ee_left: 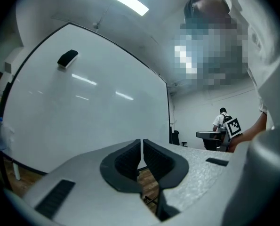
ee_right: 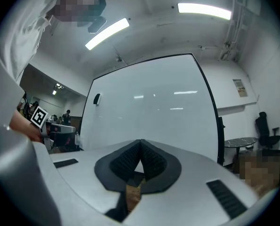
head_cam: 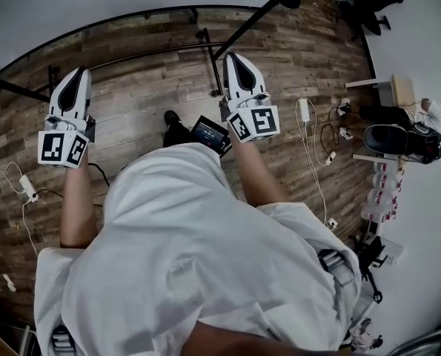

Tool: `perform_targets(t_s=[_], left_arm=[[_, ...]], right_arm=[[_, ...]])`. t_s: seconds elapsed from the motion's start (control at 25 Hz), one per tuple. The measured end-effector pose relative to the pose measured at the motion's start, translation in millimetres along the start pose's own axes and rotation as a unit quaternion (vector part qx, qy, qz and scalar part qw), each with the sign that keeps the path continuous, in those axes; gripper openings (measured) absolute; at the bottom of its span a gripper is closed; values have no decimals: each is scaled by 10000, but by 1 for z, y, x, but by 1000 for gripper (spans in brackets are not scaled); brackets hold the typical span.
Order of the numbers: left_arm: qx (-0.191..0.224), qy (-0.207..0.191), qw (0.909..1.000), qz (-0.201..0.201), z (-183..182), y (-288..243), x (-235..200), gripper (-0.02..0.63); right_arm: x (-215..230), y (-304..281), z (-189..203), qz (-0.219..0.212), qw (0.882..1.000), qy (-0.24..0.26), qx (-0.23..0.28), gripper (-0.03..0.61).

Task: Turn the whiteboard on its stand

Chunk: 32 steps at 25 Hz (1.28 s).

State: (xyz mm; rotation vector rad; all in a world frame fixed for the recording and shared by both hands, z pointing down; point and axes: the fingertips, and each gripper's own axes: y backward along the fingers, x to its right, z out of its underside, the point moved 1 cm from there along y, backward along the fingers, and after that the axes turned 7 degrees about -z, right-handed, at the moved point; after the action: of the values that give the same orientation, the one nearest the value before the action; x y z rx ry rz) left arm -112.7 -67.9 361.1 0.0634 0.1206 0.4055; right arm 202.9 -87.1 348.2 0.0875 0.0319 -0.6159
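The whiteboard (ee_left: 83, 112) is a big white panel in a black frame, standing upright just ahead of both grippers. A black eraser (ee_left: 67, 58) clings near its upper left. From the head view I see only the whiteboard's top edge (head_cam: 147, 12) as a thin dark arc, with the stand's black bars (head_cam: 205, 47) on the wood floor below. My left gripper (head_cam: 75, 76) points at the board, shut and empty, short of the frame. My right gripper (head_cam: 233, 56) is likewise shut on nothing. The whiteboard (ee_right: 149, 107) fills the right gripper view beyond the closed right gripper (ee_right: 140, 141).
White cables and a power strip (head_cam: 305, 110) lie on the floor to the right, and a white adapter (head_cam: 27, 188) lies at the left. A person (head_cam: 428, 117) sits at the far right. A black office chair (ee_right: 264, 126) and a small table (ee_right: 241, 142) stand right of the board.
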Motion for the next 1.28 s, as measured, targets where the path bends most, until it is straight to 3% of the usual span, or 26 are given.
perform_targets(t_s=[0.4, 0.52, 0.72, 0.96, 1.28], left_arm=[[-292, 60, 9991, -318, 25, 88, 1, 23], [-412, -3, 9980, -472, 27, 99, 4, 23], [-468, -36, 9967, -665, 28, 106, 14, 23], [-464, -101, 9976, -507, 23, 96, 43, 24], [-553, -135, 9975, -422, 31, 89, 61, 23]], right_arm=[[-80, 45, 33, -102, 9990, -13, -443, -3], [-74, 50, 40, -10, 9984, -31, -564, -3], [-72, 48, 32, -223, 9986, 27, -470, -3], [-59, 59, 24, -381, 9984, 211, -368, -3], [-20, 97, 35, 15, 9987, 205, -468, -2]])
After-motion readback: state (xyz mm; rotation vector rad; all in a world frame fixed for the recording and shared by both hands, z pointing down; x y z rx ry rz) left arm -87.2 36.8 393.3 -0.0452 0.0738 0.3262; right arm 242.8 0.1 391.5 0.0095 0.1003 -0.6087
